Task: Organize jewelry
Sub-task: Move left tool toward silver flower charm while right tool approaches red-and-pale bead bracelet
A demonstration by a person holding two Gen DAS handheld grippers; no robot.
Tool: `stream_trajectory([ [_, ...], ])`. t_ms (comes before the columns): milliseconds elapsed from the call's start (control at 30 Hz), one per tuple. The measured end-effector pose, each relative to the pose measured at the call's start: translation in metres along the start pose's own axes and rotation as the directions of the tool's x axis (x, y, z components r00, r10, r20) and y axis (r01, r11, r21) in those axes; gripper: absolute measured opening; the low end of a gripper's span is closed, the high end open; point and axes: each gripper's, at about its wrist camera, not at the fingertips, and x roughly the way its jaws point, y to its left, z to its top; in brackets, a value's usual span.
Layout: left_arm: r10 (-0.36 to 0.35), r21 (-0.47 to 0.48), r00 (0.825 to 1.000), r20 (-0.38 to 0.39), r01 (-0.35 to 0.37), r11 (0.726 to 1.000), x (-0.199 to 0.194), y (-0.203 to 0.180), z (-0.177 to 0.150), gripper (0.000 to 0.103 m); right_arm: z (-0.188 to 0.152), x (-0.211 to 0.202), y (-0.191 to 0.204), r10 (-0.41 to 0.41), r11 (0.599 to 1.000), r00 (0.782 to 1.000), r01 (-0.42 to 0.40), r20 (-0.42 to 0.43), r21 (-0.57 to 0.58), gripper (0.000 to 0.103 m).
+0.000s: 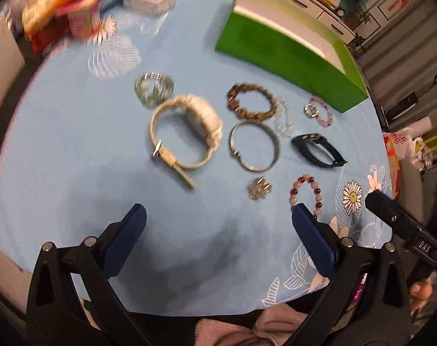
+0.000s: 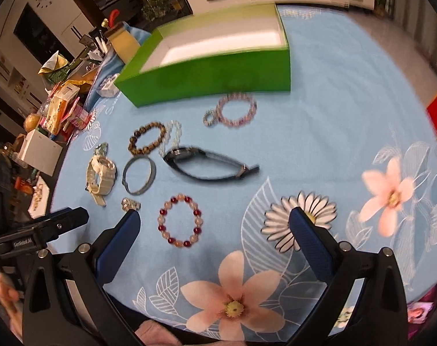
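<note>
- We see the green box (image 2: 212, 77) lidless at the far side of the blue floral tablecloth (image 2: 334, 132); its visible white interior shows no jewelry.
- All pieces lie on the cloth in front of the box: pink bead bracelet (image 2: 238, 109) nearest, brown bead bracelet (image 2: 147, 142), dark watch (image 2: 207, 163), silver bangle (image 2: 139, 178), white watch (image 2: 100, 177), red-and-white bead bracelet (image 2: 180, 221) farthest from it.
- Left gripper (image 1: 218, 230): fingers spread wide, holding nothing.
- Right gripper (image 2: 215, 232): fingers spread wide, holding nothing.

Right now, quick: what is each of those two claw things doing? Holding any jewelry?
Left gripper: open, holding nothing, above the blue tablecloth.
Right gripper: open, holding nothing; the red and pink bead bracelet lies on the cloth between its fingers.
</note>
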Motion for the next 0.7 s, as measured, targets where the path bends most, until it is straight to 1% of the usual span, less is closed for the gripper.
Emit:
stream_trajectory([
  [33,-0.013,-0.011,1.0,-0.012,0.013,1.0,0.004,0.003,-0.001,0.101,-0.001,0.004,-0.004,0.013,1.0,1.0,-0.013,-0.015,0.012,0.102],
  [67,-0.052,-0.022,0.998,-0.025,0.051,0.998,0.009,0.006,-0.002,0.101,-0.003,0.007,-0.007,0.027,0.999,0.999,-0.026,-0.029,0.024,0.102],
  [133,-0.104,-0.046,0.994,-0.036,0.103,0.994,0.015,0.009,-0.001,0.101,-0.005,0.014,-0.014,0.066,0.997,0.996,-0.063,-0.055,0.054,0.102],
  [233,-0.109,-0.054,0.994,-0.022,0.108,0.993,0.02,0.009,0.003,0.101,-0.005,0.022,-0.021,0.092,0.993,0.993,-0.086,-0.07,0.086,0.102],
  [333,-0.162,-0.069,0.987,-0.011,0.161,0.985,0.022,0.009,0.008,0.101,-0.004,0.027,-0.024,0.117,0.989,0.99,-0.109,-0.076,0.105,0.102],
  [400,-0.18,-0.074,0.984,-0.006,0.179,0.981,0.021,0.009,0.013,0.101,-0.003,0.03,-0.025,0.141,0.984,0.987,-0.131,-0.077,0.119,0.102],
  [467,-0.2,-0.076,0.98,0.002,0.2,0.977,0.02,0.01,0.018,0.101,-0.002,0.031,-0.024,0.148,0.983,0.986,-0.139,-0.071,0.12,0.102],
  [600,-0.205,-0.085,0.979,0.014,0.206,0.975,0.019,0.013,0.028,0.101,0.002,0.031,-0.021,0.156,0.983,0.987,-0.149,-0.049,0.111,0.102],
  [700,-0.212,-0.094,0.977,0.016,0.213,0.973,0.019,0.014,0.033,0.097,0.005,0.032,-0.021,0.159,0.982,0.986,-0.153,-0.049,0.113,0.102],
])
